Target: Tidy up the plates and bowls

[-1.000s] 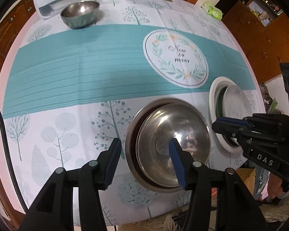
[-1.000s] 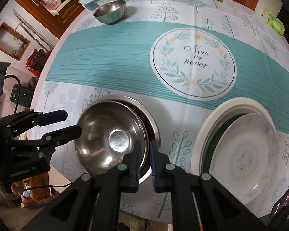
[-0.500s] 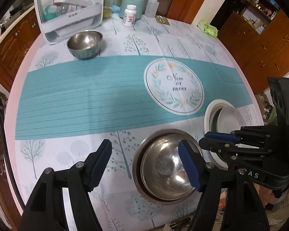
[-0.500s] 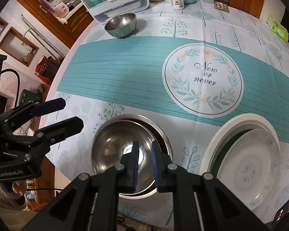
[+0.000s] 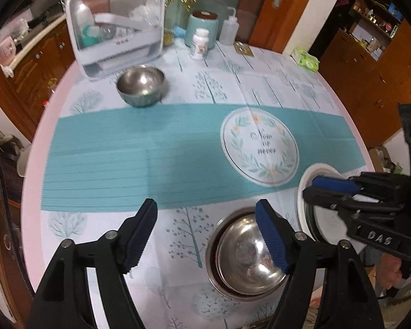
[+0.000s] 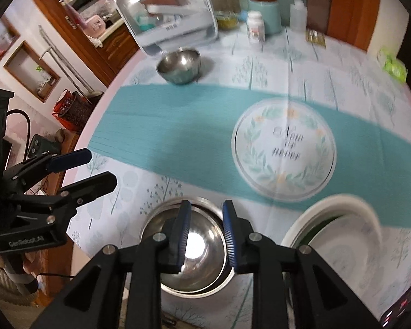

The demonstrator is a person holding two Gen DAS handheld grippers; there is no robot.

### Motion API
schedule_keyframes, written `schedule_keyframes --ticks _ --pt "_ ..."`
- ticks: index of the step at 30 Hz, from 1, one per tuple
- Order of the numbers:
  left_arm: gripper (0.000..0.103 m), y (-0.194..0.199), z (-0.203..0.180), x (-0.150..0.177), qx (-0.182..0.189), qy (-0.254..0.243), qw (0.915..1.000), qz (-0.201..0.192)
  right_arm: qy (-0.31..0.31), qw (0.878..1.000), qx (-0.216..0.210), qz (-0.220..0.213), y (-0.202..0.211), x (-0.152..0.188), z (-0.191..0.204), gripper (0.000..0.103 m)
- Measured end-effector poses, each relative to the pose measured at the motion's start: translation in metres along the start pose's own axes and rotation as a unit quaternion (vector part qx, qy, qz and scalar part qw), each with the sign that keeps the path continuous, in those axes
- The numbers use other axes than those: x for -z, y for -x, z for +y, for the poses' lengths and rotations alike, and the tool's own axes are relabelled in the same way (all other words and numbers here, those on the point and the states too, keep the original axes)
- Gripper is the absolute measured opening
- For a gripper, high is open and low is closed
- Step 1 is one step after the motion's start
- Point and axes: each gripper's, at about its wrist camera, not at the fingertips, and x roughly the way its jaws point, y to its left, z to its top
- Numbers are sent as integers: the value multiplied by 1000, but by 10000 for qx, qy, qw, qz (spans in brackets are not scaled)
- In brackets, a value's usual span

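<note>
A steel bowl (image 5: 246, 255) sits nested in a larger steel bowl (image 5: 213, 249) at the table's near edge; the pair also shows in the right wrist view (image 6: 202, 246). To their right is a stack of white plates (image 6: 350, 244), also in the left wrist view (image 5: 328, 222). A small steel bowl (image 5: 141, 86) stands far left, also in the right wrist view (image 6: 179, 65). My left gripper (image 5: 207, 235) is open and empty, raised above the table. My right gripper (image 6: 204, 229) is open and empty above the nested bowls.
A white dish rack (image 5: 117, 24) stands at the back left. A teal jar (image 5: 202, 28), a pill bottle (image 5: 200, 44) and a squeeze bottle (image 5: 228, 28) stand at the back. A green packet (image 5: 305, 60) lies back right. The round table (image 5: 41, 137) has a teal-striped cloth.
Both grippers have risen and pulled back from the nested bowls. The right gripper's jaws have opened from shut. The left gripper has opened wider.
</note>
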Motion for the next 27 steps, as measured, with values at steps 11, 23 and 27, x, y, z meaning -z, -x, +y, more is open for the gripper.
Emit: schedule_keyframes --ticks 11,23,27 --pt "81 35 -5 -24 -623 264 9974 -265 673 9950 -102 -728 53 -49 -4 34" --pt "88 70 7 -49 -1114 471 9919 -383 867 9900 -65 -1113 61 -115 -13 35" --pt "89 72 25 -73 -1313 322 9896 -498 832 9902 64 -1121 53 -136 -13 35"
